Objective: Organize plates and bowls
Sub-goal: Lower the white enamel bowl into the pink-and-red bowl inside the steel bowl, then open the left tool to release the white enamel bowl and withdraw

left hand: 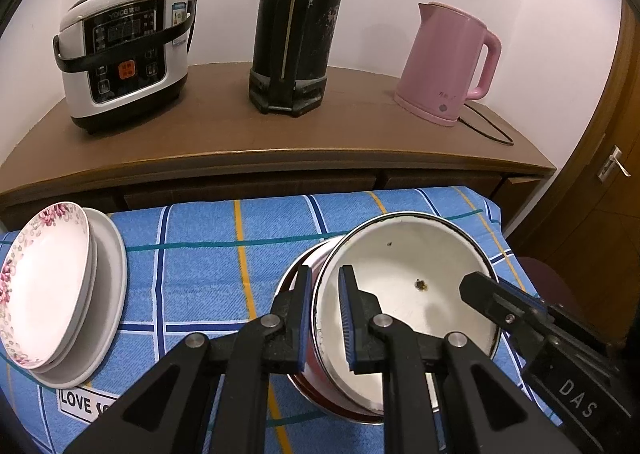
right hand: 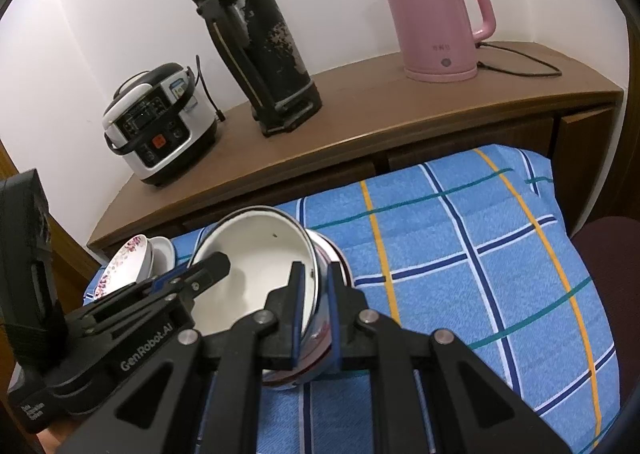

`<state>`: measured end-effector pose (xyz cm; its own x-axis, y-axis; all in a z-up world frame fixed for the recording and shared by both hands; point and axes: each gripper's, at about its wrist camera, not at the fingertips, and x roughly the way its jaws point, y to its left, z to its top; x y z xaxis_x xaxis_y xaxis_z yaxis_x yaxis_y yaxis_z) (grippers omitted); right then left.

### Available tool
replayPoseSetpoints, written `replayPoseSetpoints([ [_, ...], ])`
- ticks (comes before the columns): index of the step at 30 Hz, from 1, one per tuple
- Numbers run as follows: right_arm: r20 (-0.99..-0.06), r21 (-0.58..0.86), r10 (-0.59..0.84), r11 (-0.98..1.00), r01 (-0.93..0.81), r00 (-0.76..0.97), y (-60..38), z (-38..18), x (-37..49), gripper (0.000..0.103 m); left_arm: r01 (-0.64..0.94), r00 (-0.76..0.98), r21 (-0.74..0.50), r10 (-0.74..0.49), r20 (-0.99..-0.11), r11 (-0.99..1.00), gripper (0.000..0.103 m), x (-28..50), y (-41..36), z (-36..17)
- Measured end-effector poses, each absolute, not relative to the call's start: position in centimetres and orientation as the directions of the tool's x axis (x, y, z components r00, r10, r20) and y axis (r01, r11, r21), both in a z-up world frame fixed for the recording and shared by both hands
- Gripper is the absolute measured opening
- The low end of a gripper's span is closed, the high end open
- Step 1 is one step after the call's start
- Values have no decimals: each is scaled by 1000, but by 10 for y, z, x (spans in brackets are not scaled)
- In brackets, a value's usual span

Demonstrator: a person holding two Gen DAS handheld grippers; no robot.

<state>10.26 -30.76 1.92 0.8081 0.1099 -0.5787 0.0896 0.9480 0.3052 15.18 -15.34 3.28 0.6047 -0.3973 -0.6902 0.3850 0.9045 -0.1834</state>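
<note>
A white enamel bowl (left hand: 404,278) with a dark rim stands tilted on the blue checked cloth, nested in a second bowl (left hand: 340,410) with a red side. My left gripper (left hand: 326,270) is shut on the white bowl's near-left rim, one finger inside and one outside. My right gripper (right hand: 315,266) is shut on the same bowl (right hand: 256,266) at its opposite rim and shows in the left wrist view as a dark tip (left hand: 476,286). The left gripper (right hand: 216,266) also shows in the right wrist view. A floral plate (left hand: 44,282) tops a stack of white plates (left hand: 110,294) at the left.
Behind the cloth (left hand: 208,278) runs a brown sideboard (left hand: 224,134) with a rice cooker (left hand: 124,50), a tall black flask (left hand: 300,22) and a pink kettle (left hand: 452,62) with its cord. A wooden door (left hand: 600,190) and a dark chair seat (right hand: 604,254) lie to the right.
</note>
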Motion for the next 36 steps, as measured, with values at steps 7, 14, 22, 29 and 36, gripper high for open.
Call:
replayPoseSetpoints([
  [7, -581, 304, 111, 948, 88, 806, -308, 17, 105, 11, 379, 608, -179, -390, -691, 908, 15, 153, -154, 32],
  [14, -580, 298, 106, 950, 89, 807, -307, 16, 107, 11, 375, 610, -175, -384, -693, 910, 15, 155, -154, 30],
  [22, -572, 263, 84, 961, 86, 816, -304, 12, 109, 11, 373, 634, -132, -356, -686, 919, 15, 155, -158, 29],
  [29, -556, 252, 71, 964, 87, 828, -303, 9, 107, 13, 364, 651, -106, -334, -682, 925, 15, 154, -160, 27],
  [36, -503, 250, 72, 966, 65, 861, -300, 13, 101, 13, 357, 668, -89, -321, -671, 930, 15, 151, -161, 28],
])
